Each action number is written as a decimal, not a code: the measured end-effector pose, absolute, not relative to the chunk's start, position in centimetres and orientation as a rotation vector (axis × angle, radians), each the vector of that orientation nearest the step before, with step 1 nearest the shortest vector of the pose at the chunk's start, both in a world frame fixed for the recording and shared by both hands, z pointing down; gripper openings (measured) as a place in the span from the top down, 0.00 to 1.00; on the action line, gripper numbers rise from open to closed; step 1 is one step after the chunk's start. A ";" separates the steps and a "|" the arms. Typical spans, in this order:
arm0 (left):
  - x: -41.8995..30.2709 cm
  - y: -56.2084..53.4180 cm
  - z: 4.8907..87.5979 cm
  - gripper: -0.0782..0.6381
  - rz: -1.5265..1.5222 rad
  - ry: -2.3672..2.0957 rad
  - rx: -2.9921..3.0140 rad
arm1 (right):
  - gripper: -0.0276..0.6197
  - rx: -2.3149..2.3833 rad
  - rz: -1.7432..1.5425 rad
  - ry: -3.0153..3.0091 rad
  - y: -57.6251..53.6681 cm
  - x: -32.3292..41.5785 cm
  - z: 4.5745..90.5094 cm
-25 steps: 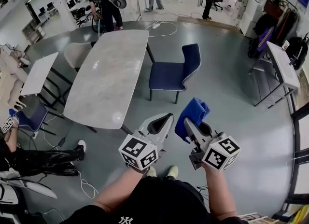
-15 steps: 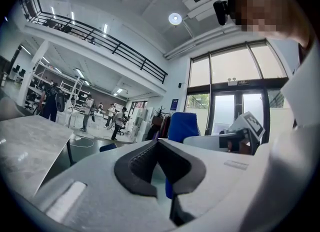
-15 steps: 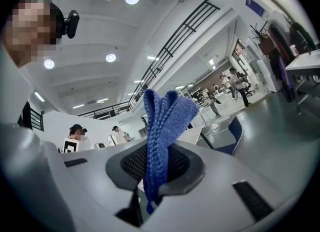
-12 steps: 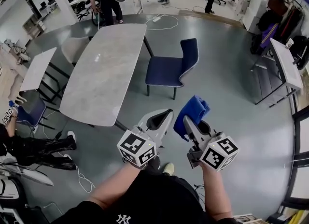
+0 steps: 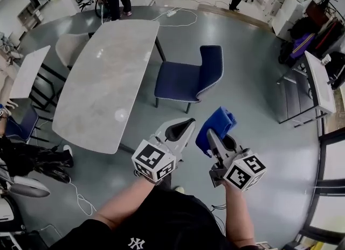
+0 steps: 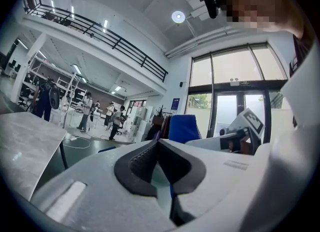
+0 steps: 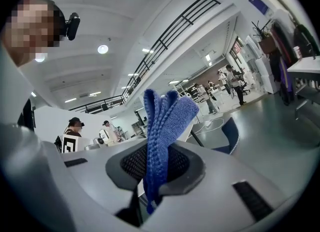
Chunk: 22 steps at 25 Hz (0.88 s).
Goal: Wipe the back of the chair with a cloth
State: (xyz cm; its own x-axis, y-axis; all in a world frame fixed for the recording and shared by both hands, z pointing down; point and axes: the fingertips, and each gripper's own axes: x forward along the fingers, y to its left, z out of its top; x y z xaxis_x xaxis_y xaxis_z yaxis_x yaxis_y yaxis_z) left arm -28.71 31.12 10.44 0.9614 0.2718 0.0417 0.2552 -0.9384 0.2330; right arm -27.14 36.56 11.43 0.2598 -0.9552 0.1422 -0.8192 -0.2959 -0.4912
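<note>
The wiping has not started yet. The right gripper (image 5: 214,134) holds the blue cloth (image 5: 216,124) tight in its fingers, and the cloth sticks up out of them. The left gripper (image 5: 179,129) has its fingers closed on nothing. The blue chair (image 5: 186,81) stands at 12 o'clock, well apart from both grippers, beside the bench (image 5: 102,82). Nothing touches its back (image 5: 212,63). I think getting close to the chair comes first, then all the wiping.
</note>
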 end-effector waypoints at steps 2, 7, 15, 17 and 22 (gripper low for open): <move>-26.6 28.7 11.0 0.88 0.108 0.400 2.880 | 0.86 -2.224 -0.612 1.622 34.1 -25.0 12.0; -20.4 22.5 12.6 0.88 0.130 0.433 2.845 | 0.86 -2.328 -0.686 1.602 28.1 -18.6 13.9; -12.8 16.2 15.4 0.88 0.165 0.444 2.784 | 0.86 -2.408 -0.748 1.557 22.6 -10.6 15.6; -11.3 15.3 16.1 0.88 0.179 0.444 2.782 | 0.86 -2.397 -0.759 1.548 21.2 -8.9 16.3; -6.5 13.2 18.3 0.88 0.221 0.392 2.788 | 0.86 -2.369 -0.827 1.598 18.8 -3.7 19.5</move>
